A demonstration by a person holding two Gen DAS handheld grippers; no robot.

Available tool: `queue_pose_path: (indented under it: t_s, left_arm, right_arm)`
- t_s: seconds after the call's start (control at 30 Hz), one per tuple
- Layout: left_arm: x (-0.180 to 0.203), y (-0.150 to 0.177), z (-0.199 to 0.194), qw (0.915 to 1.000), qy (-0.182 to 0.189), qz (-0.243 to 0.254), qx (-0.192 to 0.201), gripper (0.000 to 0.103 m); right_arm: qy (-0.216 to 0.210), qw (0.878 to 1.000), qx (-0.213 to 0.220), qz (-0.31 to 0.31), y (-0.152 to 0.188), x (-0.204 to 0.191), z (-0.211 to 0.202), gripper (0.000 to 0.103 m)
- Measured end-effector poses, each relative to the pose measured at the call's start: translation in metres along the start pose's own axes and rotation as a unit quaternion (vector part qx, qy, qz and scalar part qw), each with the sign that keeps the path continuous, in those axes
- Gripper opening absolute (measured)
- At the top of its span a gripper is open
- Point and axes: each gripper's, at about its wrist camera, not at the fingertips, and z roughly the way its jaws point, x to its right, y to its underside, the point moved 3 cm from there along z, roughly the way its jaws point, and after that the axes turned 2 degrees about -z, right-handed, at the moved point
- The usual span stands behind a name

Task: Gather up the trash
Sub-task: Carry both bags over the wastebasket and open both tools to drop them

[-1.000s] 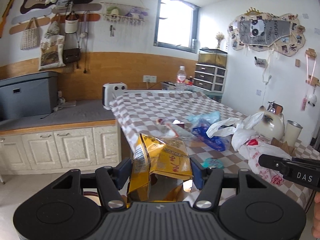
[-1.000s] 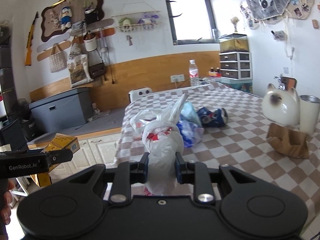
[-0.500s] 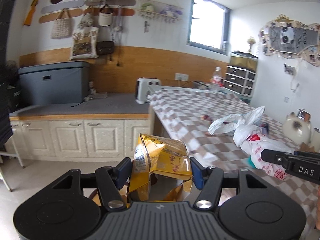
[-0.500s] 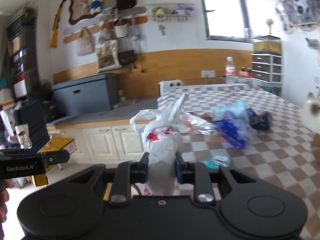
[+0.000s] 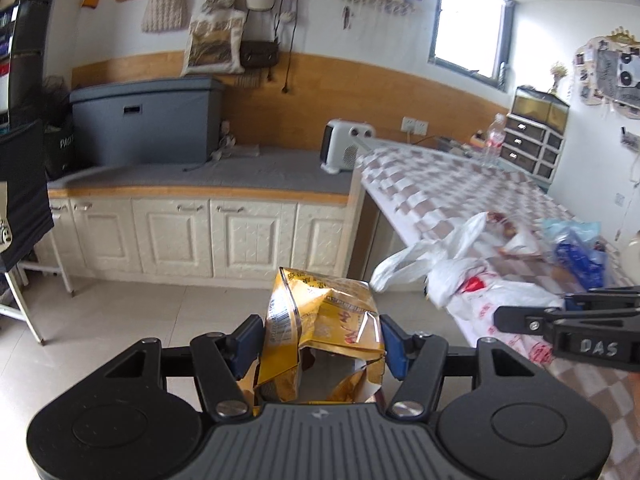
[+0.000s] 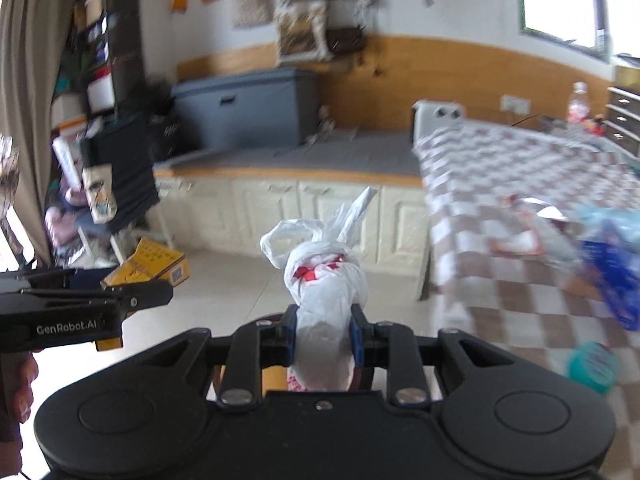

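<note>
A crumpled yellow snack bag [image 5: 324,328] is clamped between the blue pads of the left gripper [image 5: 322,338], above the floor. A knotted white plastic bag [image 6: 326,292] is pinched in the right gripper [image 6: 325,334], beside the checkered tabletop [image 6: 520,184].

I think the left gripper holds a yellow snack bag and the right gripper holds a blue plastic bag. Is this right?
Not quite. The left gripper does hold the yellow snack bag, but the right gripper holds a white plastic bag with red print, as the right wrist view shows.
</note>
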Motion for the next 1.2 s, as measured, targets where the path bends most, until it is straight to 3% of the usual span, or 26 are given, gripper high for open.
queue_pose_path:
  t_s: [0.23, 0.53, 0.87, 1.2]
  left_arm:
    - [-0.032, 0.006, 0.047, 0.9985, -0.012, -0.021, -0.05, 0.062]
    - [-0.069, 0.024, 0.108, 0.9903, -0.024, -0.055, -0.125, 0.062]
    - [-0.075, 0.042, 0.168, 0.9753, -0.01, -0.088, -0.202, 0.062]
    - [-0.07, 0.058, 0.202, 0.9638, -0.017, -0.081, -0.254, 0.063]
  right_arm:
    - [-0.028, 0.996, -0.082, -0.025, -0.007, -0.02, 0.08, 0.026]
    - [-0.037, 0.985, -0.167, -0.032, 0.002, -0.025, 0.169, 0.026]
    - [-0.045, 0.973, -0.221, -0.041, 0.028, -0.018, 0.223, 0.027]
    - [-0.043, 0.962, -0.263, -0.06, 0.042, -0.014, 0.247, 0.029]
